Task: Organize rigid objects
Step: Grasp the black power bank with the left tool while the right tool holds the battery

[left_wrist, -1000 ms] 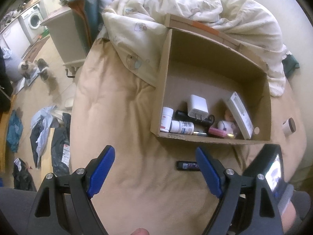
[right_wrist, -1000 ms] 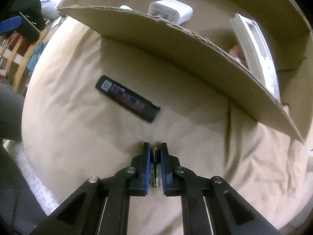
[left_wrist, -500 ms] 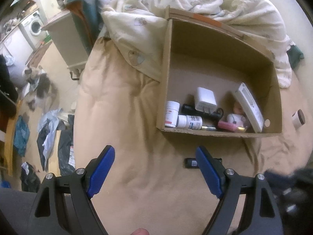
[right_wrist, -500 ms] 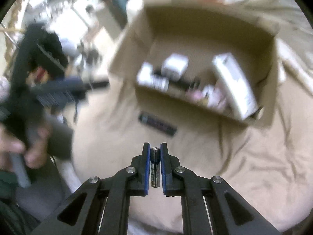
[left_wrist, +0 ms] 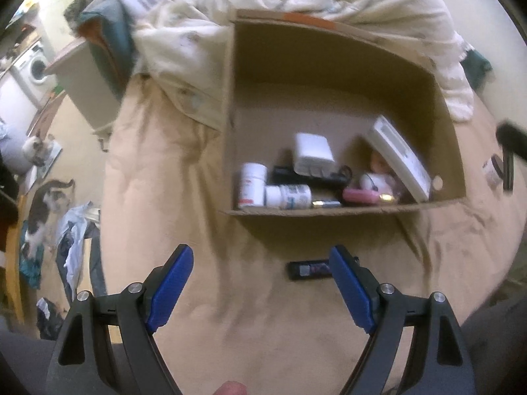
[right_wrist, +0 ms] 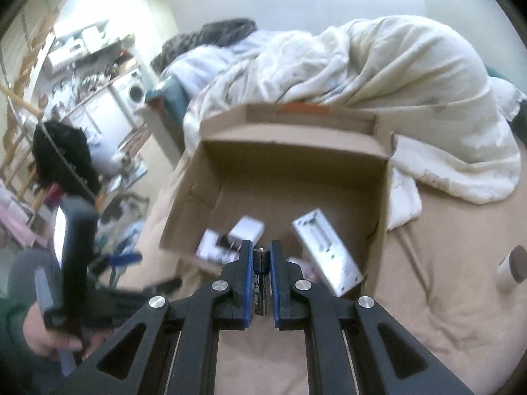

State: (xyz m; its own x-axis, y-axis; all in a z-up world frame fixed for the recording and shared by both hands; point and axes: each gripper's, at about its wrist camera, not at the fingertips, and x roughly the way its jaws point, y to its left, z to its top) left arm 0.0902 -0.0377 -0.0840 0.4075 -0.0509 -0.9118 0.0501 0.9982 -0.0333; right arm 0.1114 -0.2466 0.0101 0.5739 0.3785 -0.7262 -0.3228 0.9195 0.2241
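Note:
An open cardboard box (left_wrist: 329, 62) (right_wrist: 296, 151) lies on a beige bed. It holds a white charger (left_wrist: 313, 154) (right_wrist: 247, 228), two white pill bottles (left_wrist: 252, 187), a white flat device (left_wrist: 400, 158) (right_wrist: 324, 250), a pink item (left_wrist: 360, 196) and a battery (left_wrist: 324, 203). A black lighter (left_wrist: 308, 270) lies on the bed in front of the box. My left gripper (left_wrist: 260, 283) is open and empty above the bed, near the lighter. My right gripper (right_wrist: 262, 256) is shut on a black battery (right_wrist: 261, 283), raised in front of the box's near wall.
A crumpled white duvet (right_wrist: 378, 75) lies behind the box. A small roll (right_wrist: 510, 268) (left_wrist: 492, 171) lies on the bed right of the box. Left of the bed are a cabinet (left_wrist: 85, 82), floor clutter and a cat (left_wrist: 46, 207).
My right gripper has lifted with the battery from low over the bed to in front of the box, tilting up. The left gripper has shifted slightly; the lighter has not moved.

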